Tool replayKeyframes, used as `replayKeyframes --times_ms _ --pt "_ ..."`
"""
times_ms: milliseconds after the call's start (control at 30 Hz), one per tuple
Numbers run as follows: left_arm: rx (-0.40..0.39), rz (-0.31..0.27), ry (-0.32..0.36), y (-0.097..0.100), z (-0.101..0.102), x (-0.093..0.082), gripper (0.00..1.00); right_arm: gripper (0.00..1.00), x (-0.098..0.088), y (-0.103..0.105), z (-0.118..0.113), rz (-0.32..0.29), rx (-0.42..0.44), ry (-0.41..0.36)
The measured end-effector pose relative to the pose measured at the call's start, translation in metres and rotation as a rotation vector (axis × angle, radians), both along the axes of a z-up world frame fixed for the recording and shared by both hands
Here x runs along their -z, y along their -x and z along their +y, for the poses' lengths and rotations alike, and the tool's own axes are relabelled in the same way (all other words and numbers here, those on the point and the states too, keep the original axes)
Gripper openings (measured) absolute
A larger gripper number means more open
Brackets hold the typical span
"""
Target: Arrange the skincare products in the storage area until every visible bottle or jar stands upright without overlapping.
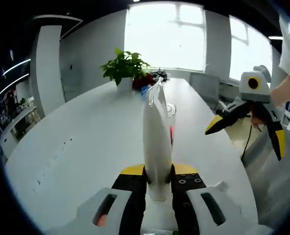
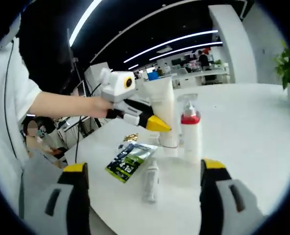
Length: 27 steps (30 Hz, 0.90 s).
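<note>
1. The left claw [image 1: 158, 172] grips a white tube [image 1: 157, 139], held upright on its cap on the white bench [image 1: 81, 147].
2. The right claw [image 2: 142, 183] stands wide, holding nothing.
3. Beside the tube: a red-collared pump bottle [image 2: 190, 134], a small lying bottle [image 2: 151, 182] and a green sachet [image 2: 130, 160]; its print is unreadable.

Open-plan office, meeting area. Long white conference table [image 1: 86, 142] with rounded end, potted green plant [image 1: 125, 68] at its far end by a big bright window [image 1: 164, 34]. White walls and a rounded white pillar [image 1: 49, 63]. Right gripper view: dark ceiling with linear strip lights [image 2: 179, 41], rows of desks [image 2: 204, 73] in the background, a person seated there.
</note>
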<state>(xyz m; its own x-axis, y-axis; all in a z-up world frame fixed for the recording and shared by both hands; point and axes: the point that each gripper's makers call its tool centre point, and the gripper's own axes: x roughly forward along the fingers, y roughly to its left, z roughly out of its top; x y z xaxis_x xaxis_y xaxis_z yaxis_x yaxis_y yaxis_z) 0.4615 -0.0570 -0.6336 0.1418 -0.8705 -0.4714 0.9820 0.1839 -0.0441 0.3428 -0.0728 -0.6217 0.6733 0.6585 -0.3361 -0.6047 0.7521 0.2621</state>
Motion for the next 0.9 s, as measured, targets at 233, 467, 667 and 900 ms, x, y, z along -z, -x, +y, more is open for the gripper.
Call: replayKeyframes --times_ms 233,467,667,900 --pt "0.008 0.004 -0.018 -0.001 0.001 0.011 0.15 0.94 0.004 0.001 -0.004 0.015 0.011 0.006" --pt "0.012 -0.011 -0.015 -0.001 0.001 0.014 0.16 0.93 0.006 0.002 -0.003 0.021 0.013 0.005" --pt "0.005 -0.019 -0.014 -0.004 0.002 0.014 0.17 0.94 0.006 0.003 -0.006 0.025 0.022 0.002" --pt "0.008 -0.016 -0.022 -0.004 0.001 0.014 0.17 0.94 0.007 0.003 -0.007 0.028 0.022 0.006"
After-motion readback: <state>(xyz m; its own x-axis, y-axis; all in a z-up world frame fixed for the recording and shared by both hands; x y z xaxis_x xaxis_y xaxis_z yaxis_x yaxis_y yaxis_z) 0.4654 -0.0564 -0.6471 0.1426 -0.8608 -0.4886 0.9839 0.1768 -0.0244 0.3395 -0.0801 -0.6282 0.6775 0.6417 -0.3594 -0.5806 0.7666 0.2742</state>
